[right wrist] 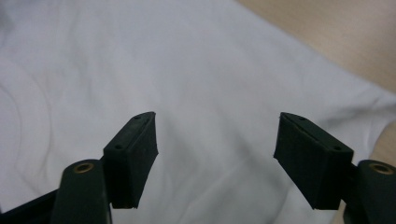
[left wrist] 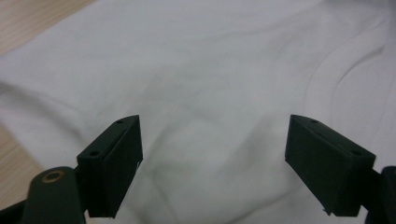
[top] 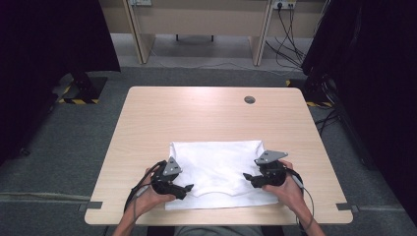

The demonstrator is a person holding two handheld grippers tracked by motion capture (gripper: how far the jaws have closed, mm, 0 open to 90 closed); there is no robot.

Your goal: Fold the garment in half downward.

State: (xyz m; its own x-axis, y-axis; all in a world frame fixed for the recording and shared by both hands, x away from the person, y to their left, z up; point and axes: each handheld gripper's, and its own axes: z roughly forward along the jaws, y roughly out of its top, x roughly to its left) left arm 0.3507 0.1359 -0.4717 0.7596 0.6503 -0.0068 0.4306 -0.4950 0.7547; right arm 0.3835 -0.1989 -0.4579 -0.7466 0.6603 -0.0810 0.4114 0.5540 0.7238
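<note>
The white cloth garment (top: 216, 172) looks soft, matt and lightly creased. The light wooden table (top: 206, 113) has a smooth, dull finish. The black plastic grippers' pads (left wrist: 114, 163) appear matt.

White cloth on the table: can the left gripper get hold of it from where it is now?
Probably yes. The left gripper sits at the near left part of the white cloth, jaws open, with bare fabric in front of them and nothing in the way.

Open table beyond the white cloth (top: 216, 169)

Bare wood lies behind and beside the cloth; only a small round grommet (top: 250, 100) sits far behind it, near the back edge.
</note>
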